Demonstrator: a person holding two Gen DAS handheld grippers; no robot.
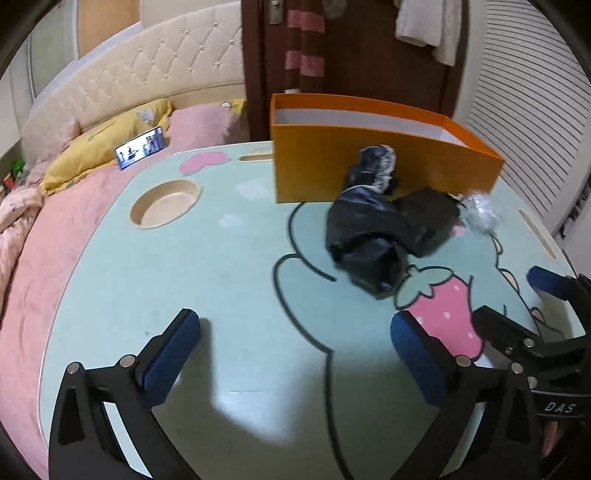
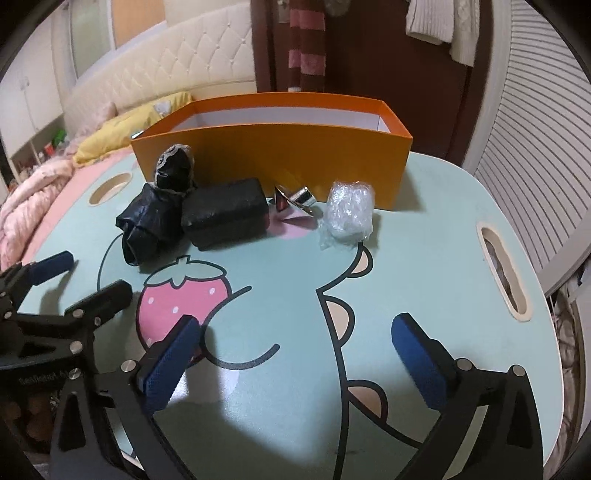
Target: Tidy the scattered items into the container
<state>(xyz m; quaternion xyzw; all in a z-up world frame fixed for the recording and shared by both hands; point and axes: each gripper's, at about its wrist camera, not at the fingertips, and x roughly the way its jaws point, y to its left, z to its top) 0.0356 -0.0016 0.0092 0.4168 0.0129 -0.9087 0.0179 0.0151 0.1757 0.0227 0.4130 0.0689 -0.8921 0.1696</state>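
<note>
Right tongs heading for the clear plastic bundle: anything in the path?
Nothing visible. Bare tabletop lies between the open right tongs and the clear plastic bundle. The orange box stands just behind it.

"DAS" on right hand-held gripper point(image 1: 524, 295) body.

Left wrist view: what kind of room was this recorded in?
Most likely a bedroom: a tufted headboard, pillows and a pink quilt sit behind the cartoon lap table, with clothes hanging by the door.
</note>
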